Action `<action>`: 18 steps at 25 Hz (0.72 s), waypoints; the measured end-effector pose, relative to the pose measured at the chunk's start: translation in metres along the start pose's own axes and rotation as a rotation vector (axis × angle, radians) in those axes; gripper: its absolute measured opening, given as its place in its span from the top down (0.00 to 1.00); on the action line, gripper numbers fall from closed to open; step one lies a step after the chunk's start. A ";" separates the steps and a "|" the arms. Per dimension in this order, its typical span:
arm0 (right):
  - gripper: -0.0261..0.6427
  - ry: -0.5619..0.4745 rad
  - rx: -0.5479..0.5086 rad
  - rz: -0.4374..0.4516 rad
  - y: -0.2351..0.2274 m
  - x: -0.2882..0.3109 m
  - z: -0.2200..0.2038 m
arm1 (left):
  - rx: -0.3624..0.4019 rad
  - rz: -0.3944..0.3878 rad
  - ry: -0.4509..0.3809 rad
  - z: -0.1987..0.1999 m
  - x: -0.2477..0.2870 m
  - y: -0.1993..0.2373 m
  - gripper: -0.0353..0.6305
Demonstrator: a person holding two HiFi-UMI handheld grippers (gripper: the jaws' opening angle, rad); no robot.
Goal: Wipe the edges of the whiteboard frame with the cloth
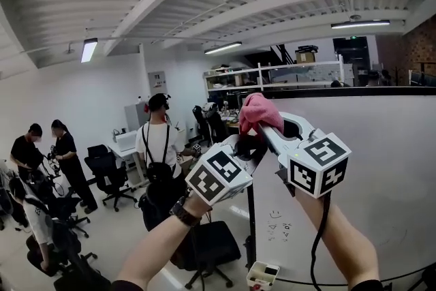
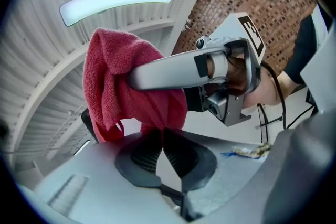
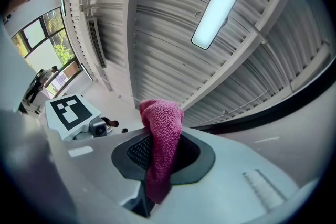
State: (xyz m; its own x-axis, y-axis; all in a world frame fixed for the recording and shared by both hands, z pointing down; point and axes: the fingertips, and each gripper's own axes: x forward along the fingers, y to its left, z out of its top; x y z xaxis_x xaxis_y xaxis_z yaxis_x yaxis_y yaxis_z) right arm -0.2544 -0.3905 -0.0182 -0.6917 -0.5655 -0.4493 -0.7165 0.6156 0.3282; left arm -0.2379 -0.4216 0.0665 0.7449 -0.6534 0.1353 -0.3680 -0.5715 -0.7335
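Both claws meet at the cloth (image 1: 259,112): the left claw (image 2: 161,132) pinches 1 fold and the right claw (image 3: 160,144) is clamped on its bunch. The whiteboard frame (image 1: 354,91) has its top edge running rightward from them. Open room lies left.

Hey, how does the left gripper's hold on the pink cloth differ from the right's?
The left gripper nips only an edge of the cloth at its tips; the right gripper has a fold running down the length of its jaws. The left gripper's jaws show mostly bare; the right gripper's are largely covered. Both are shut on the same cloth, near the whiteboard's top corner.
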 end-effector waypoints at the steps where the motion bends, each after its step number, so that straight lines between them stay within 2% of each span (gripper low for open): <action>1: 0.88 0.009 -0.007 0.005 0.004 0.004 -0.008 | -0.018 -0.008 -0.003 -0.008 -0.001 0.000 0.92; 7: 0.88 0.066 -0.080 -0.017 0.018 0.010 -0.044 | -0.009 -0.054 0.008 -0.042 -0.002 -0.021 0.92; 10: 0.88 0.094 -0.089 -0.008 0.033 -0.004 -0.067 | -0.017 -0.083 0.000 -0.060 -0.006 -0.050 0.92; 13: 0.88 0.107 -0.083 -0.013 0.063 -0.021 -0.104 | -0.073 -0.115 -0.015 -0.097 -0.022 -0.084 0.92; 15: 0.88 0.109 -0.065 -0.009 0.089 -0.029 -0.139 | -0.135 -0.098 -0.032 -0.132 -0.036 -0.105 0.92; 18: 0.88 0.175 0.029 -0.022 0.117 -0.051 -0.201 | -0.244 -0.094 -0.046 -0.182 -0.041 -0.156 0.92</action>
State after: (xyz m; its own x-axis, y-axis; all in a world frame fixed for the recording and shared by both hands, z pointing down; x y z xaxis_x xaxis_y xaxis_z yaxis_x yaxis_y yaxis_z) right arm -0.3218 -0.3997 0.2100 -0.6827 -0.6646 -0.3038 -0.7307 0.6160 0.2944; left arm -0.3125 -0.3965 0.2968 0.8044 -0.5720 0.1609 -0.4155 -0.7350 -0.5358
